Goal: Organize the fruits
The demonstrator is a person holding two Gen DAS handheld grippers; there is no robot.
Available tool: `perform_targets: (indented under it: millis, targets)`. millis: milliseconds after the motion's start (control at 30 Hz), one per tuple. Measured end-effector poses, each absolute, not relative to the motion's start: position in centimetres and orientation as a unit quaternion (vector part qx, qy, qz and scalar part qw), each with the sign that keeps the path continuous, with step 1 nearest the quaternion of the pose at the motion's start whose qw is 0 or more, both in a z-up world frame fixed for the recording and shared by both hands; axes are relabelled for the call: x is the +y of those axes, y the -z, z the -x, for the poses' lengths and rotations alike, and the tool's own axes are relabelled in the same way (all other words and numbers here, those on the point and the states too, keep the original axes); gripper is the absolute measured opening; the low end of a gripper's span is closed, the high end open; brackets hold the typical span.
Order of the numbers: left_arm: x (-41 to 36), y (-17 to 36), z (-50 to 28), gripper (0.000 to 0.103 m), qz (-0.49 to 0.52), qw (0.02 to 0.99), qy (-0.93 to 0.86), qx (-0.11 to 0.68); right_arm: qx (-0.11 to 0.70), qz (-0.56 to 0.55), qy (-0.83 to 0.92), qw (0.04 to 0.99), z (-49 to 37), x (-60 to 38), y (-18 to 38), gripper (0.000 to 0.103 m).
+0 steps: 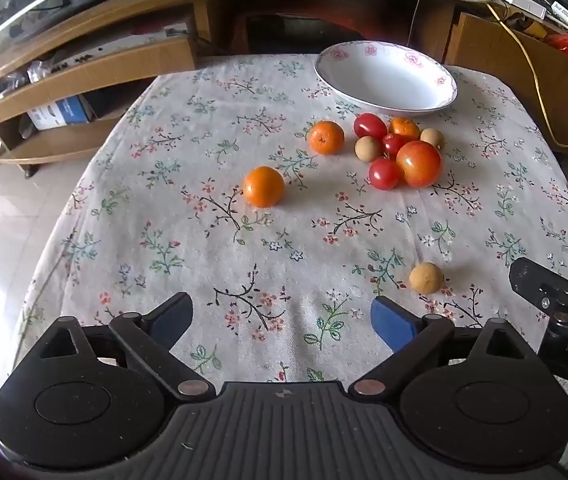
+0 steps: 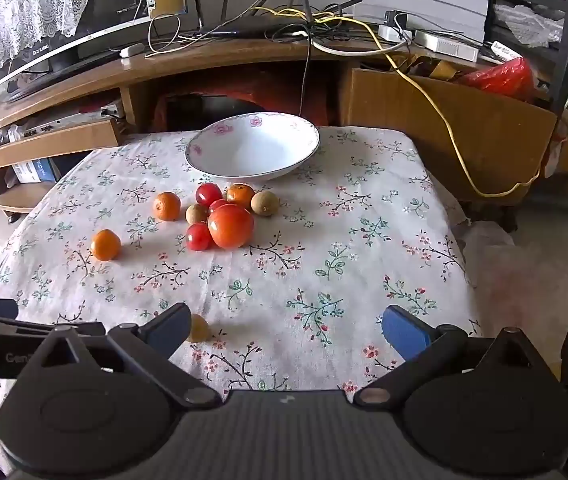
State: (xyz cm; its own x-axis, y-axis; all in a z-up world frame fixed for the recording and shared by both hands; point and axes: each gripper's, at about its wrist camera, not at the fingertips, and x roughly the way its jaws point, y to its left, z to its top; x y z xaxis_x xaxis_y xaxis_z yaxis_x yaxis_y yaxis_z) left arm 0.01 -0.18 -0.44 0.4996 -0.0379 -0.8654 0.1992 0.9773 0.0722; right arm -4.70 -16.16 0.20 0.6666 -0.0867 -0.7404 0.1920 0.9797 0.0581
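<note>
Both tools are being held low over the near edge of the cloth-covered bench (image 1: 244,264), and nothing is being carried by either. The left tool (image 1: 280,320) is being kept spread, its blue pads wide apart over bare cloth; the right tool (image 2: 286,330) is being kept spread likewise.

The fruits are being left loose on the bench, none yet in the white bowl (image 1: 386,76) at the far edge. A cluster is being seen just in front of the bowl: a large tomato (image 1: 419,163) with small red tomatoes and brown round fruits touching it. Two oranges are lying apart to the left of that cluster, the nearer orange (image 1: 264,186) well clear of the rest.

The relation that matters is being set by the lone brown fruit (image 1: 425,278). In the left view it is lying ahead and to the right of the left tool, just beyond the right pad. In the right view the same fruit (image 2: 198,329) is lying just beside the left pad of the right tool, partly hidden by it. It is being judged nearest to both tools and roughly between them, with the right tool slightly closer; a small shift leftward would be needed to bring it between the pads. Being round, it is offering no preferred grip axis.
</note>
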Motion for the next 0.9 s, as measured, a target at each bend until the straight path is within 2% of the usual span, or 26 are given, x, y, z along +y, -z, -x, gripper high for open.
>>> perform_targets:
  millis: [900]
  targets:
    - [-0.73, 0.52, 0.23, 0.098, -0.086, 0.862, 0.081, 0.493, 0.406, -0.065, 0.066, 0.909, 4.7, -15.94, -0.02, 0.103]
